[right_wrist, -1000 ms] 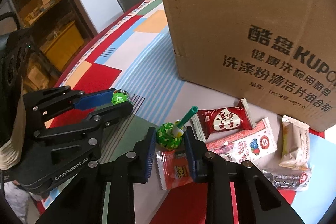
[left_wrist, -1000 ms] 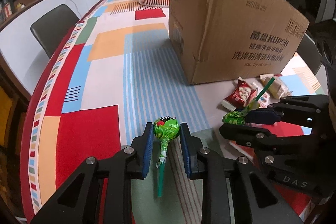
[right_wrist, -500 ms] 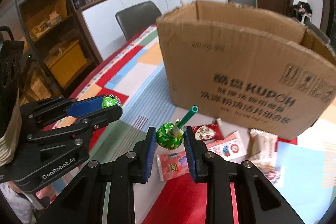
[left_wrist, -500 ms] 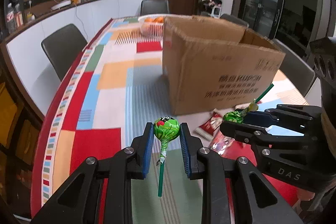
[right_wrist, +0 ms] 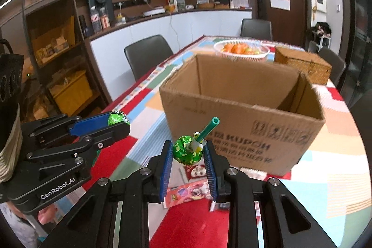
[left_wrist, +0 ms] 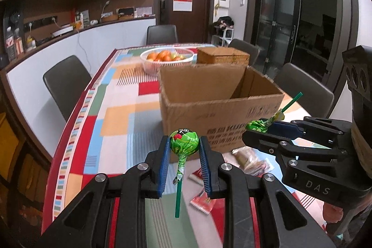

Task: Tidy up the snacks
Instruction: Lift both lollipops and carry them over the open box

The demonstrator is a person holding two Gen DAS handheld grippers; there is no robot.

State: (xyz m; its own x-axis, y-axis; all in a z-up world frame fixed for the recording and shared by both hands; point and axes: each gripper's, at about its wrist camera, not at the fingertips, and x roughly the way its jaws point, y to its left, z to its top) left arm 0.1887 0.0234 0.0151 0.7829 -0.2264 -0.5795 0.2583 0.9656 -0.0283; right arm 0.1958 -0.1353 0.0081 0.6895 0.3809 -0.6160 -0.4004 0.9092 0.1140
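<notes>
My left gripper [left_wrist: 183,150] is shut on a green-wrapped lollipop [left_wrist: 184,142], its green stick hanging down. My right gripper [right_wrist: 188,153] is shut on a second green lollipop [right_wrist: 187,150], its stick pointing up and away. Both are held in the air, just short of and about level with the rim of an open cardboard box [left_wrist: 220,106] [right_wrist: 239,108]. The right gripper shows at the right of the left wrist view [left_wrist: 258,129]; the left gripper shows at the left of the right wrist view [right_wrist: 116,122]. Several snack packets [right_wrist: 186,190] [left_wrist: 251,159] lie on the table before the box.
The table has a colourful patchwork cloth [left_wrist: 116,113]. Behind the box stand a white basket of oranges [left_wrist: 166,59] and a wicker box [left_wrist: 223,56]. Dark chairs [left_wrist: 66,83] surround the table. A counter and shelves run along the left wall.
Both grippers have risen with their lollipops from just above the table to about box-rim height; the box's open top has come into view.
</notes>
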